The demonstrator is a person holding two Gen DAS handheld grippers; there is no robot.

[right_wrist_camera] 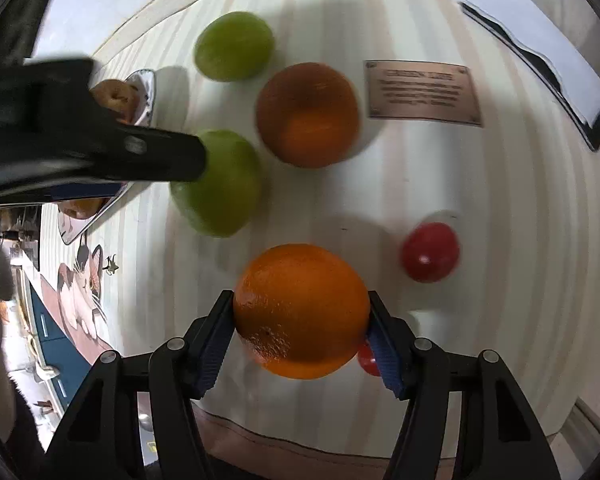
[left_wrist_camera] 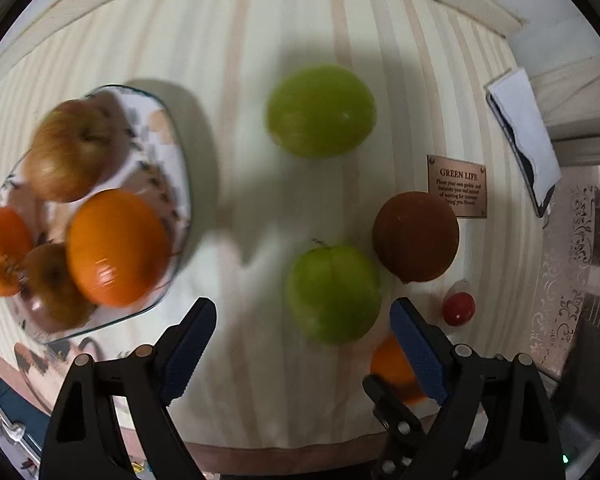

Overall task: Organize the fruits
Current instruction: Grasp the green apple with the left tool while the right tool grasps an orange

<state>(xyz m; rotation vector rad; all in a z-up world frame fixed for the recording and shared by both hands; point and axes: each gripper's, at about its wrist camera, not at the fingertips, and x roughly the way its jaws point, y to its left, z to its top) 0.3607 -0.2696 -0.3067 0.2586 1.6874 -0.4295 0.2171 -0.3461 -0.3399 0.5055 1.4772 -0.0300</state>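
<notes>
Between right tongs: orange, gripped. Left tongs open above green apple.

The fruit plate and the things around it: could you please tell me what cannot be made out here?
- Plate, right wrist view: mostly hidden behind the left gripper.
- Plaque, right wrist view: lettering too blurred to read.
- Small red fruit, right wrist view: mostly hidden by the gripped orange.

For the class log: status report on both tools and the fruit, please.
Left tool open over near green apple. Right tool shut on orange. Plate holds four fruits. Small red fruit beside the orange.
</notes>
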